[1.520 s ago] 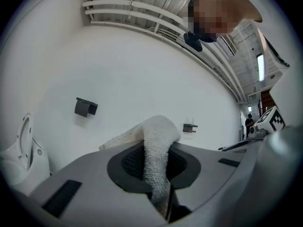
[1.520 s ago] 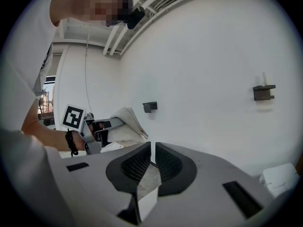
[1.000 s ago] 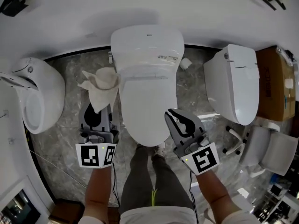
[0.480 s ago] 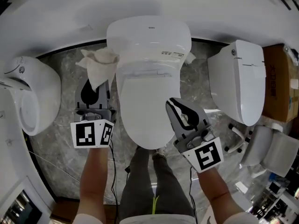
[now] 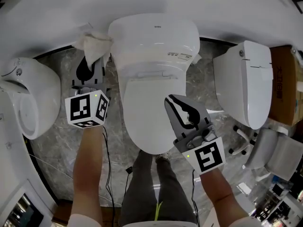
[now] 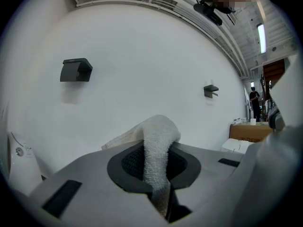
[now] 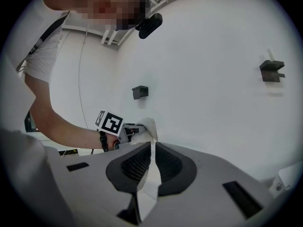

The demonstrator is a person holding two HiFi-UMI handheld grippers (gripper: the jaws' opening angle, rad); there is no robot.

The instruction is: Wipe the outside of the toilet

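Observation:
The white toilet [image 5: 152,74] stands against the wall, lid down, in the middle of the head view. My left gripper [image 5: 92,58] is beside the toilet's rear left, shut on a white cloth [image 5: 94,42]. The cloth bunches at the tank's left corner, close to the wall; whether it touches the toilet I cannot tell. In the left gripper view the cloth [image 6: 158,138] stands up between the jaws. My right gripper [image 5: 174,105] hovers over the lid's right edge, jaws together and nothing held. The right gripper view shows its own jaws [image 7: 152,148] and the cloth [image 7: 150,126] beyond.
A second white toilet [image 5: 241,84] stands at the right, with a brown cardboard box [image 5: 284,79] beyond it. A white bowl fixture [image 5: 28,98] is at the left. The person's legs [image 5: 151,188] stand before the toilet on grey marble floor [image 5: 61,145]. A black bracket [image 6: 75,70] hangs on the wall.
My left gripper has carried the cloth away from me along the toilet's left side, up to the tank corner by the wall. The right gripper has hardly moved.

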